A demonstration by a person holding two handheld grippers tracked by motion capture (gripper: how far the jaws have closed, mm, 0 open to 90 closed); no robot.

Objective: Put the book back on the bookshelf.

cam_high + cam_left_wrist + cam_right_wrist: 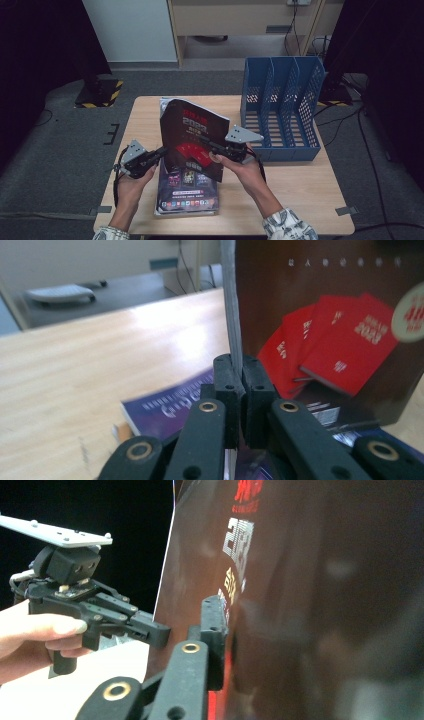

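I hold a dark booklet upright between my two claws, above the near left part of the worktop. My left claw is clenched on the booklet's left edge: in the left gripper view the two black pads press together on the thin grey edge of the booklet, whose cover shows a fan of red books and pale lettering. My right claw grips the booklet's right side; in the right gripper view one pad lies flat against the dark cover, with red and white lettering running up the cover beside it, and the other jaw is hidden behind the pages. In that same view my left claw shows farther off, nipping the booklet's far edge, with my left hand wrapped around its handle. The booklet stands tilted, its lower edge just above a stack of magazines that lies flat near the worktop's front edge, towards its left side; the top magazine has a purple-blue cover with rows of small pictures. A blue file rack with three slots stands at the worktop's far right corner, well apart from the stack and just beside my right hand.
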